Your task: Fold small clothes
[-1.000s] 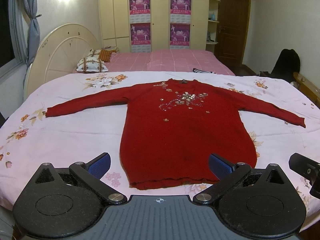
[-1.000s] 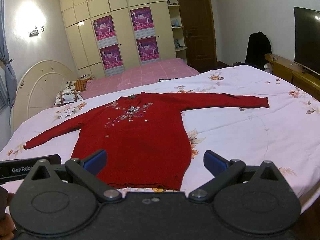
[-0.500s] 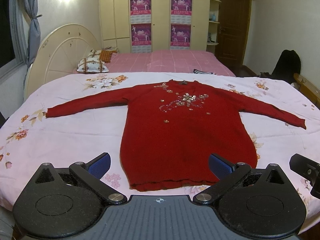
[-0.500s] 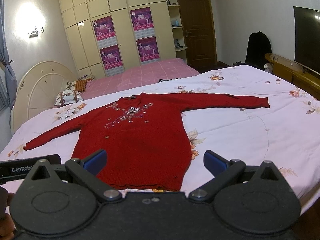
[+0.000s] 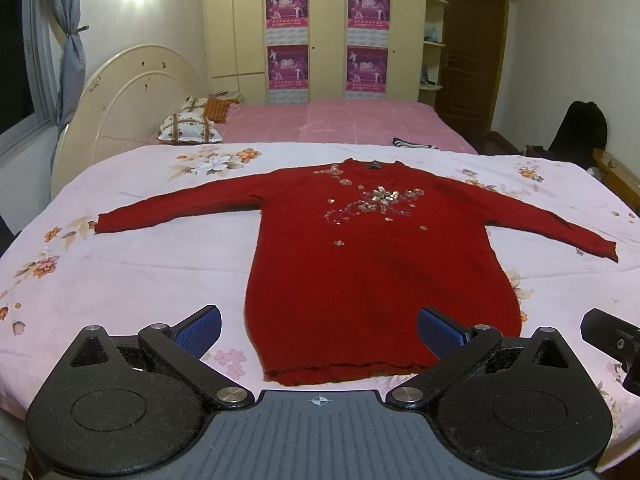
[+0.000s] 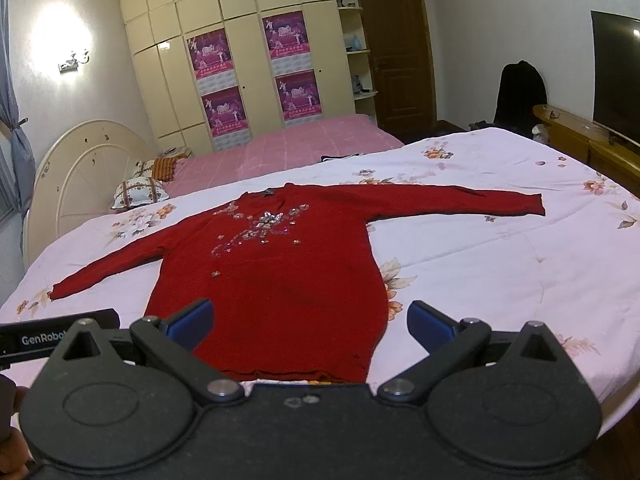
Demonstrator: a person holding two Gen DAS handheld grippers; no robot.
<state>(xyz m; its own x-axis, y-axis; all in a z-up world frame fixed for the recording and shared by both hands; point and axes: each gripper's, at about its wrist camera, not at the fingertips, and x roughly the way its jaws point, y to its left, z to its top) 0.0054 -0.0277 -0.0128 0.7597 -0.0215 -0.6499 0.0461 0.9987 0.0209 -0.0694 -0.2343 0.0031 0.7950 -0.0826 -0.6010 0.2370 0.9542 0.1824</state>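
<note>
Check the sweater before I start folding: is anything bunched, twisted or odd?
Nothing stands out. The red sweater lies flat, front up, on the floral bedspread, both sleeves spread straight out. Both claws, left and right, are open near the hem.

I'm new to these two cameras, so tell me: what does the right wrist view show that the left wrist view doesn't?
Only the right wrist view shows the dark TV screen on the wall. Only the left wrist view shows the window beside the curtain. Both show the red sweater spread flat on the floral bedcover, and each gripper's own blue-padded fingers spread apart.
</note>
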